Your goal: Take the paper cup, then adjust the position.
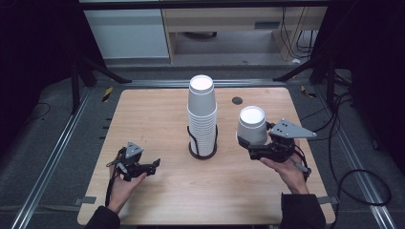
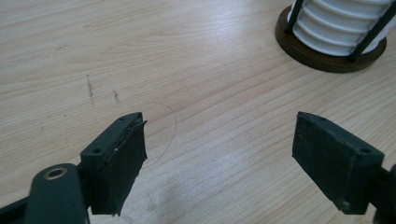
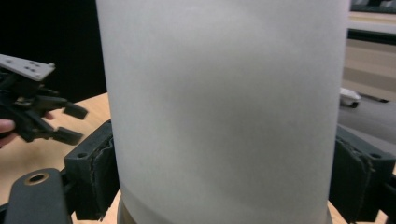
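White cup [image 1: 251,125] — right gripper's [image 1: 249,144] jaws

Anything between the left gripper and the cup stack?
Nothing: bare table between the left gripper and the cup stack, seen in the high view and the left gripper view.

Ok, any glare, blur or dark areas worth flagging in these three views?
High view: cup tops blown out white, surroundings very dark. Right gripper view: held cup soft, out of focus, featureless. Left gripper view: table evenly lit, grain sharp.
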